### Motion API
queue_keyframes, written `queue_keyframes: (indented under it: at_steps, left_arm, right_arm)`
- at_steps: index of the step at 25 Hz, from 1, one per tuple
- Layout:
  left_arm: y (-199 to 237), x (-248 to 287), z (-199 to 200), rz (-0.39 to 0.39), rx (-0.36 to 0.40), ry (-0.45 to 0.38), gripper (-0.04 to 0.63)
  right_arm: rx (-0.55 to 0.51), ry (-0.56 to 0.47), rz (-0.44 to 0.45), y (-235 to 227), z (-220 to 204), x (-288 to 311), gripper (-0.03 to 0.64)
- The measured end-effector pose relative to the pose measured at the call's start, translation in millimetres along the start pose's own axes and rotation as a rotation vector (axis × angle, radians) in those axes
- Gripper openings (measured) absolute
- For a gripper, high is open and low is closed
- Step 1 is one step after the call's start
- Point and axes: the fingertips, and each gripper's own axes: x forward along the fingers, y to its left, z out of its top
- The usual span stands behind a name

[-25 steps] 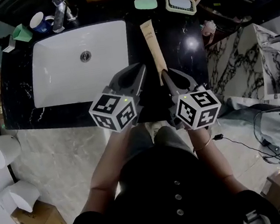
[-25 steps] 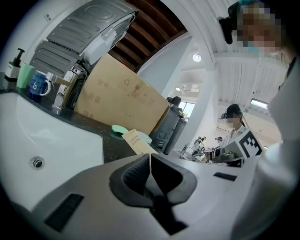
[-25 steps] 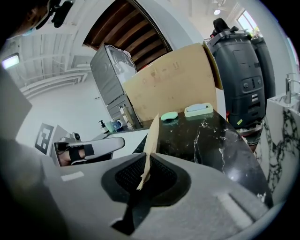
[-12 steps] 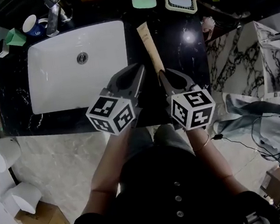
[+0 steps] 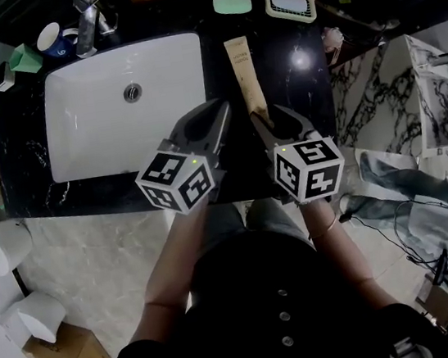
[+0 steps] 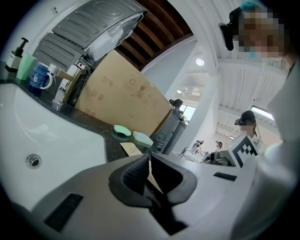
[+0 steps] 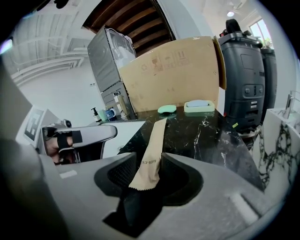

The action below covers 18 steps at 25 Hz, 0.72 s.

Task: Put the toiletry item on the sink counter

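Note:
A long tan toiletry tube lies flat on the black marble sink counter, right of the white sink, pointing away from me. Its crimped near end rests between the jaws of my right gripper, which have just been opening and now stand open, not pressing it. The right gripper hovers low over the counter's front edge. My left gripper stays beside it over the sink's right rim, shut and empty. Past its tips the tube shows.
At the back of the counter are a green soap bar and a soap dish. A faucet, blue mug and green cup stand behind the sink. A cardboard box leans on the wall.
The right gripper's jaws have opened off the tube's near end, and the tube now lies loose on the counter. The left gripper has not moved.

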Motion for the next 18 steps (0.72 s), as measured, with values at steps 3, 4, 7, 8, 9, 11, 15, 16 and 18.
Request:
queue_keyframes:
  at_steps: [3,4,7,8,9,11,15,16,18]
  left_arm:
    - [-6,0,1,-0.009,0.010,-0.003,0.012]
    - [-9,-1,1,-0.013,0.015,-0.006,0.012]
    - [-19,-5,4,-0.022,0.032,-0.017,0.012]
    - [-23,-7,5,-0.023,0.037,-0.023,0.011]
    - [-28,-10,6,-0.024,0.043,-0.029,0.012]
    - [-39,-14,7,-0.032,0.055,-0.042,0.011]
    - [-62,-25,4,-0.052,0.080,-0.062,0.012]
    - [-67,-28,4,-0.053,0.087,-0.066,0.012]
    - [-79,-33,1,-0.056,0.112,-0.072,0.012]
  right_arm:
    - [0.002,-0.016,-0.001,-1,3,-2,0.176]
    - [0.005,-0.030,0.002,-2,6,-4,0.179]
    - [0.011,-0.081,0.020,1,17,-14,0.179]
    - [0.010,-0.099,0.033,3,21,-18,0.178]
    - [0.008,-0.118,0.051,6,25,-24,0.178]
    - [0.001,-0.161,0.083,12,32,-36,0.175]
    - [0.009,-0.264,0.138,20,42,-64,0.082]
    - [0.013,-0.297,0.166,24,44,-72,0.041]
    - [0.019,-0.360,0.242,35,46,-88,0.008]
